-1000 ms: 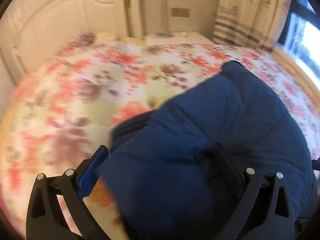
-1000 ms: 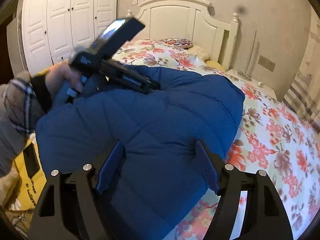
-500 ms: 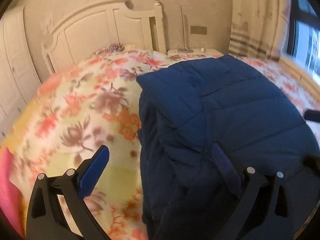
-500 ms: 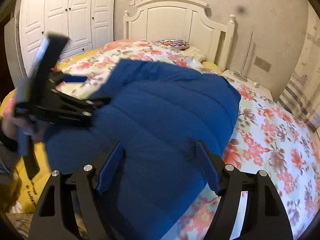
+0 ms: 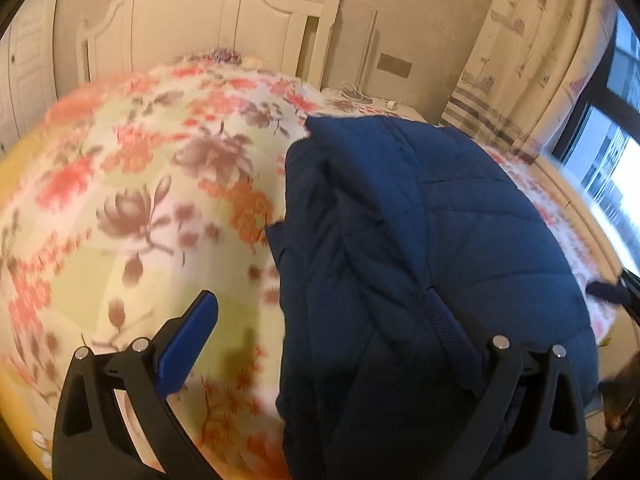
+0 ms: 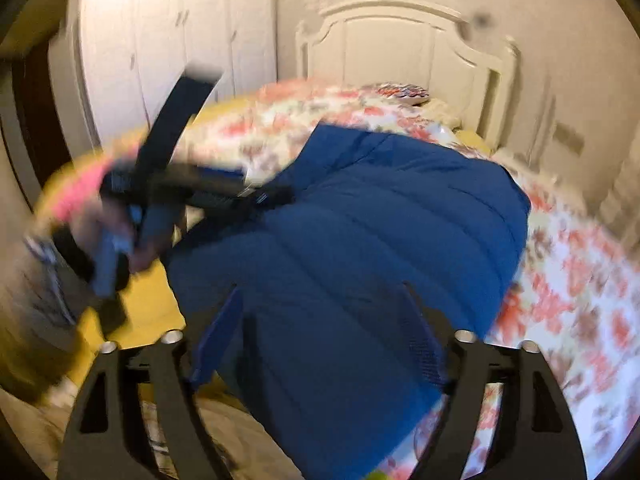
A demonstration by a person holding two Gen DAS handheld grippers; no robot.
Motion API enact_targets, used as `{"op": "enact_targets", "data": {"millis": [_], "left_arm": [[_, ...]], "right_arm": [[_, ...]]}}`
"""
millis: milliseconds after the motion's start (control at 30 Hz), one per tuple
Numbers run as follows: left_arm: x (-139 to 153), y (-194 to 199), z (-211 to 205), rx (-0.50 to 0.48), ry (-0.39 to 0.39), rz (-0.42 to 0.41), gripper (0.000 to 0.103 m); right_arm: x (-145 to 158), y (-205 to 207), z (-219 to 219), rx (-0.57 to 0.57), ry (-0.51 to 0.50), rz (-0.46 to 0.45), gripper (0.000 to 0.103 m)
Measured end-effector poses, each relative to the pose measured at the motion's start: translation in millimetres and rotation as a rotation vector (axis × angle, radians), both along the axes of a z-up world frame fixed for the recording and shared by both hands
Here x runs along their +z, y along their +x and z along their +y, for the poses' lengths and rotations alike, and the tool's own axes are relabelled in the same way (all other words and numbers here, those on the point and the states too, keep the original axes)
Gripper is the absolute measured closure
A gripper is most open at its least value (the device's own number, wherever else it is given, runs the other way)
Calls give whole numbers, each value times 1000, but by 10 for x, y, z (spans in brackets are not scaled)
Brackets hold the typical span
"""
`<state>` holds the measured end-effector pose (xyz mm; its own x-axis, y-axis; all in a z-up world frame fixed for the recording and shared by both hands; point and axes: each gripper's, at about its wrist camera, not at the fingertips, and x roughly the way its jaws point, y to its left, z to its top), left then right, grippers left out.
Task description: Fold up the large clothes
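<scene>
Folded jacket [image 5: 432, 248] lay on the flowered bed [image 5: 132, 184]. Left gripper [image 5: 320, 344] stood spread beside its edge, pinching nothing. Right gripper [image 6: 320, 344] was opening over it.

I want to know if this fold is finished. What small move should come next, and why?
Probably pull the right gripper back off the blue quilted jacket: its jaws are opening with the jacket still between them. The jacket lies folded into a thick bundle on the floral bedspread, and the left gripper is open, one finger over the jacket, one over the bedspread.
</scene>
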<state>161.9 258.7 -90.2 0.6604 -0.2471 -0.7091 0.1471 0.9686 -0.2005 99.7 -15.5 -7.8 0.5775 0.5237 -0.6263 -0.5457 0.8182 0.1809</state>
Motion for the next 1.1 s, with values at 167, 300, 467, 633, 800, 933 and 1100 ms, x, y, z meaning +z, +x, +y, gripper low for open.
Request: {"op": "enact_targets", "data": {"millis": [167,300,467,633,800,933,1100], "left_arm": [[-61,1,13,5,-30,47,2],[-181,-32,89,4,-121,94,2],[-357,-153,173,31,-269,122,2],[-334,-189,134,31,-243,108,2],[-449,-108,120,7,-304,103,2],[-444,-63,93,0,-288,113,2],[-349,-93,25,-45,-296,93,48]], "right_arm": [[-450,348,-737,-166,303,319,7],[-721,374,-739,-117,389,429,7],[-806,437,-631,-79,437,490,7],[-741,486,-458,-76,370,467,4],[-827,596,-443,-72,378,447,4],[-822,545,-430,-74,356,409,5],[-720,421,-339,-70,294,301,21]]}}
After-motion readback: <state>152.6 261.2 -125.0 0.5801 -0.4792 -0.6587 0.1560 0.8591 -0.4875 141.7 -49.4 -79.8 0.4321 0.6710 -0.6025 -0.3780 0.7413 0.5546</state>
